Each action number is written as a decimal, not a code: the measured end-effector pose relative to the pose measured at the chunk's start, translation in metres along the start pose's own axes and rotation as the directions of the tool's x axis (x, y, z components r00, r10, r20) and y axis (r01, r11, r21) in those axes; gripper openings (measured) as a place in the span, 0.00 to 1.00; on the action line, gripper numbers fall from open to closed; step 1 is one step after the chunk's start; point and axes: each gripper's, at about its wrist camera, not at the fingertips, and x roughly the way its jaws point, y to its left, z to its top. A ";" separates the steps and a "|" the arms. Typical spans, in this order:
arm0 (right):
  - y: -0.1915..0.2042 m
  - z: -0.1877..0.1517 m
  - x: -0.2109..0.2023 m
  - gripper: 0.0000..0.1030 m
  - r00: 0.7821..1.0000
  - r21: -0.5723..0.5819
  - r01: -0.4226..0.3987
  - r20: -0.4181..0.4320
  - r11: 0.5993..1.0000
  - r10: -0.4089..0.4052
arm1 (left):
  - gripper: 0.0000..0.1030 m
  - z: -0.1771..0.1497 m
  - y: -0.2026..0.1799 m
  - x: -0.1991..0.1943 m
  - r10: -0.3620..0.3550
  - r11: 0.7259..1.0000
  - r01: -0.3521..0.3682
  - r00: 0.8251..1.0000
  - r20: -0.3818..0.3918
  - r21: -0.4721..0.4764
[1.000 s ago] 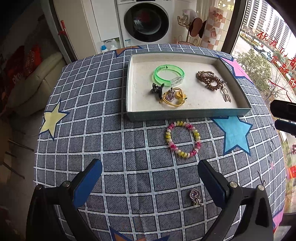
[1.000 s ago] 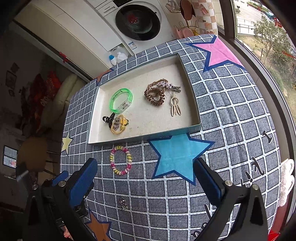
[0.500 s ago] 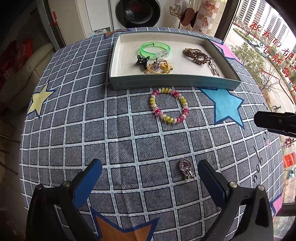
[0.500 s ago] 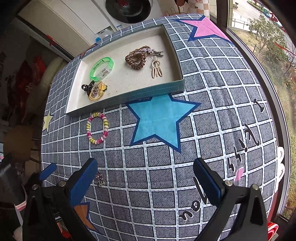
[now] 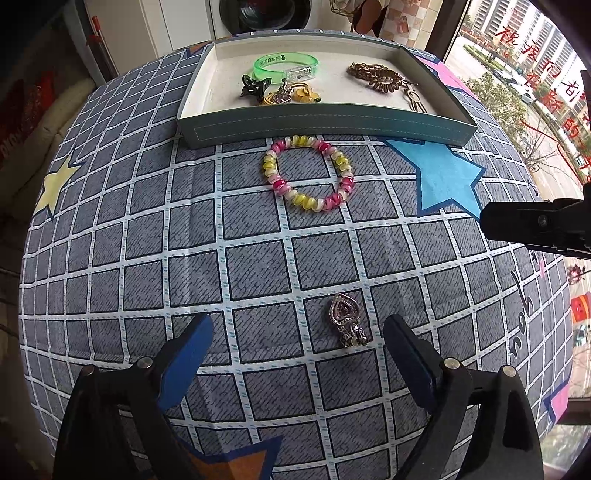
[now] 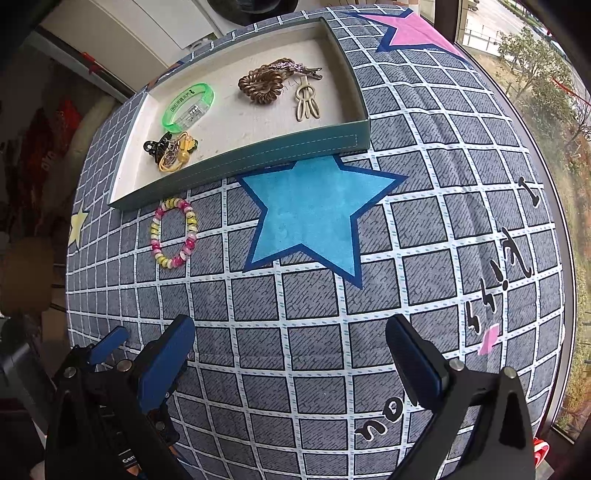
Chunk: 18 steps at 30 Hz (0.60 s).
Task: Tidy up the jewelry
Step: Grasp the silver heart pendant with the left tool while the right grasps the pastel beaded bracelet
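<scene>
Approach step: the left gripper (image 5: 297, 341), jaws wide open and empty, hovers over the heart pendant (image 5: 346, 317) lying on the counter (image 5: 258, 266), short of the tray (image 5: 325, 127); next, centre, lower, close; the right gripper (image 6: 290, 349) is idle, also wide open.

Your left tool (image 5: 297, 350) hangs open over the table (image 5: 110, 229), a heart pendant (image 5: 346, 317) between its fingers, nearer the right one.

Washing machine (image 5: 264, 13) behind checked tablecloth (image 5: 258, 266)
</scene>
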 end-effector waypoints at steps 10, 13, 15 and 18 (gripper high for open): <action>0.026 0.028 0.016 1.00 1.000 -0.074 -0.026 -0.004 0.997 0.026 | 0.73 0.005 -0.013 0.011 0.018 0.999 -0.017 1.000 -0.017 0.032; 0.038 0.037 0.022 1.00 1.000 -0.113 -0.028 0.000 0.993 0.028 | 0.69 0.003 -0.022 0.012 0.019 0.999 -0.019 1.000 -0.007 0.050; 0.045 0.042 0.027 0.99 1.000 -0.140 -0.030 0.000 0.990 0.030 | 0.62 0.003 -0.027 0.013 0.015 0.998 -0.015 1.000 0.000 0.063; 0.057 0.049 0.035 0.97 1.000 -0.177 -0.024 -0.002 0.984 0.024 | 0.46 0.001 -0.034 0.011 0.008 0.997 -0.009 1.000 0.012 0.077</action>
